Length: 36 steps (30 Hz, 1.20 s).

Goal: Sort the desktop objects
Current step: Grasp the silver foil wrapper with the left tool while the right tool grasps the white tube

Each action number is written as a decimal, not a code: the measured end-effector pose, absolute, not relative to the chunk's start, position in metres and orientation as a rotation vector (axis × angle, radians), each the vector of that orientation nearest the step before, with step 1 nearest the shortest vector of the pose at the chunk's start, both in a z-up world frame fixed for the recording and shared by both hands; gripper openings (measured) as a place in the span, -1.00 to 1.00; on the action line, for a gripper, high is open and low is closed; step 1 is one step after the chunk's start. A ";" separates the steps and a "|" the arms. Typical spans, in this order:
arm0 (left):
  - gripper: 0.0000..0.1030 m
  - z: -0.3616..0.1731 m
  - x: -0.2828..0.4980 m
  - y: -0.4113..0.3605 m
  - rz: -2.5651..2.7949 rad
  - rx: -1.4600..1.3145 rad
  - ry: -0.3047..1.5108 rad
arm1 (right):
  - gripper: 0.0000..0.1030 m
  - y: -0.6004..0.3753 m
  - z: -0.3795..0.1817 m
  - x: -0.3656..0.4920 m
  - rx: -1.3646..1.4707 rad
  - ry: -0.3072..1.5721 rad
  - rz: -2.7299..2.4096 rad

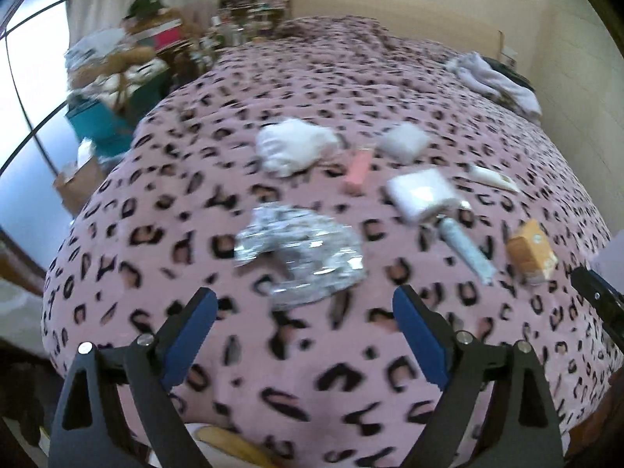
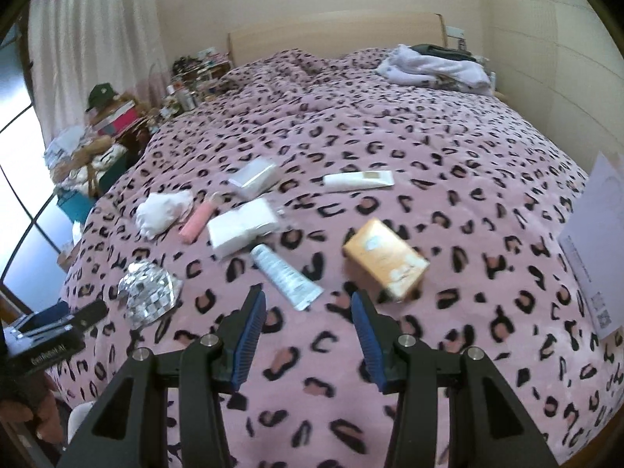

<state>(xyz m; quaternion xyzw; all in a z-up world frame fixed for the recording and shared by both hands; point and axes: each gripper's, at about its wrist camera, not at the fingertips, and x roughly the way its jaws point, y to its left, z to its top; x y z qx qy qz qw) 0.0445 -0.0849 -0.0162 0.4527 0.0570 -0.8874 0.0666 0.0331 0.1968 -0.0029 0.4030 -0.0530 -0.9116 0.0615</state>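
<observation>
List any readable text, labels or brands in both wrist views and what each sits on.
"GenRobot.AI", roughly: white lettering on the left gripper body at the right wrist view's left edge; small, partly uncertain.
Orange box: printing blurred, unreadable.
Grey-blue tube: fine print, too small.
White tube: tan label, no legible words.
White sheet at the right edge: printed lines and a code-like patch, unreadable.
Left wrist view: motion-blurred, nothing legible.

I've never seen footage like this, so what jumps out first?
A pink leopard-print blanket covers the whole bed. Scattered across it lie a crumpled silver foil bag at the left and an orange cardboard box at the right. Two blue-padded grippers hover open above them.
</observation>
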 end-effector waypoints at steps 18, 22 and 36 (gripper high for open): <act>0.94 -0.065 -0.018 -0.099 -2.612 1.523 0.206 | 0.14 0.145 -0.042 -0.018 1.243 0.044 -2.667; 0.94 -0.080 -0.038 -0.092 -2.600 1.547 0.164 | 0.14 0.142 -0.057 -0.040 1.282 0.057 -2.620; 1.00 -0.118 -0.071 -0.100 -2.538 1.597 0.219 | 0.14 0.120 -0.104 -0.089 1.379 0.140 -2.507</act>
